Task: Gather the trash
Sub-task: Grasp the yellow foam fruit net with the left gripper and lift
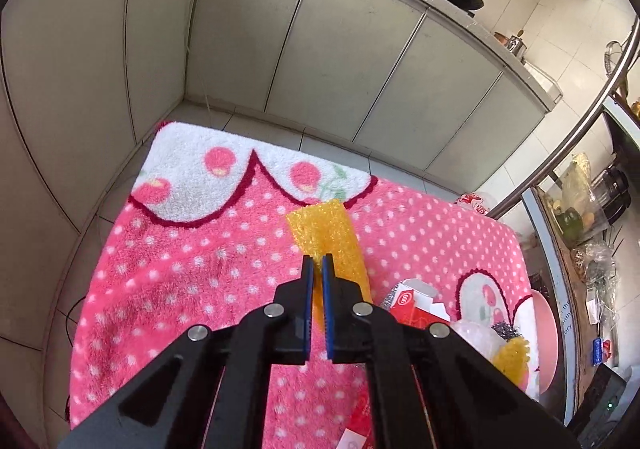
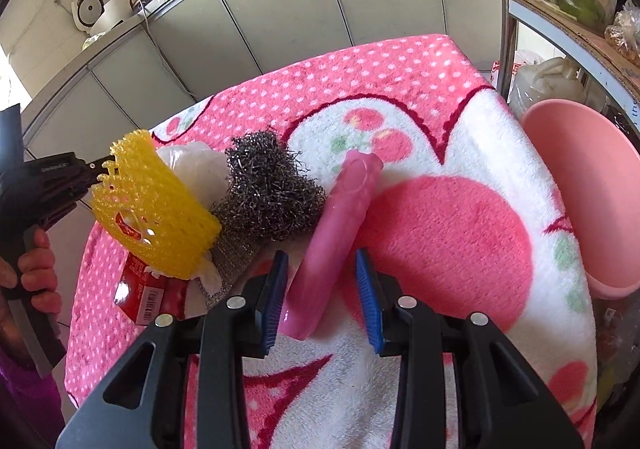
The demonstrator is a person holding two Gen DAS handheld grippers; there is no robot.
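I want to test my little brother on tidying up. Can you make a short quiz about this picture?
1. True or false: the left gripper is shut on the yellow foam net.
2. What lies between the right gripper's open jaws? A) steel wool B) pink tube C) red box
3. Which colour is the bowl at the blanket's edge?

Key:
1. True.
2. B, the pink tube; the steel wool and red box lie beside it.
3. Pink: the bowl, by the blanket.

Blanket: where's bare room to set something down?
Free: the dotted pink stretch left of the yellow foam net, and the big pink circle between pink tube and pink basin. Crowded: around the steel wool and red box.
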